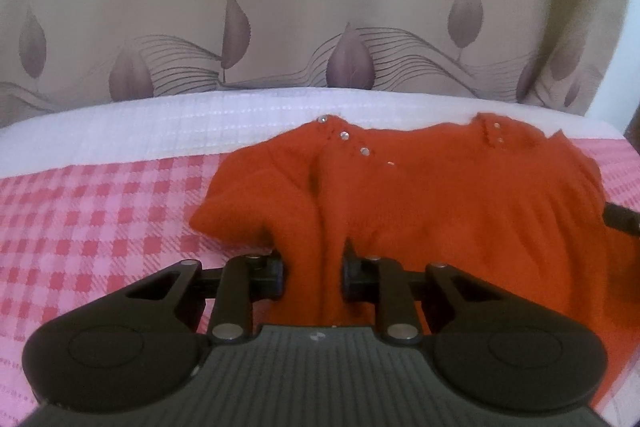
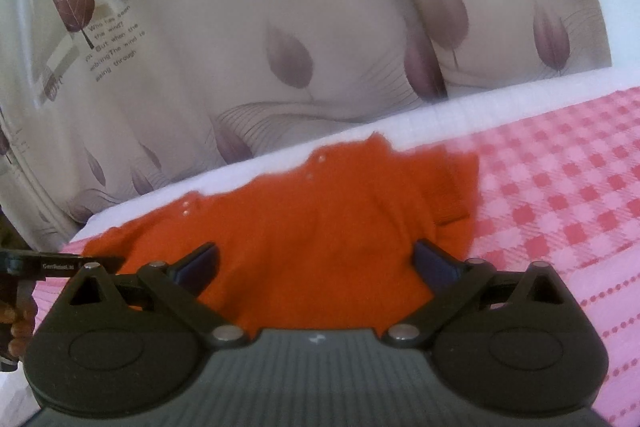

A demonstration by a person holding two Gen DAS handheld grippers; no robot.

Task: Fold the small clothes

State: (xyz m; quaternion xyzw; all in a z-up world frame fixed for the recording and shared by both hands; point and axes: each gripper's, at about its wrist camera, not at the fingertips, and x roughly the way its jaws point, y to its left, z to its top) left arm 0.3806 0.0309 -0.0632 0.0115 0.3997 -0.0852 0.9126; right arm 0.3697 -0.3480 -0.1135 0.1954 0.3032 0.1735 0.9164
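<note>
A small orange knitted sweater (image 1: 440,195) with shiny buttons at the shoulders lies on a pink checked bed cover (image 1: 88,219). My left gripper (image 1: 314,273) is shut on a bunched fold of the sweater's left side, the cloth pinched between its fingers. In the right wrist view the sweater (image 2: 312,227) lies spread under my right gripper (image 2: 316,263), whose fingers stand wide apart over the cloth and hold nothing. A sleeve (image 2: 456,183) is folded in at the right. The right gripper's tip shows at the edge of the left wrist view (image 1: 622,221).
A white band of the bed cover (image 1: 160,123) runs along the far edge. Beige curtains with purple leaves (image 1: 320,7) hang right behind the bed. The left gripper's side (image 2: 60,265) and the person's hand show at the left of the right wrist view.
</note>
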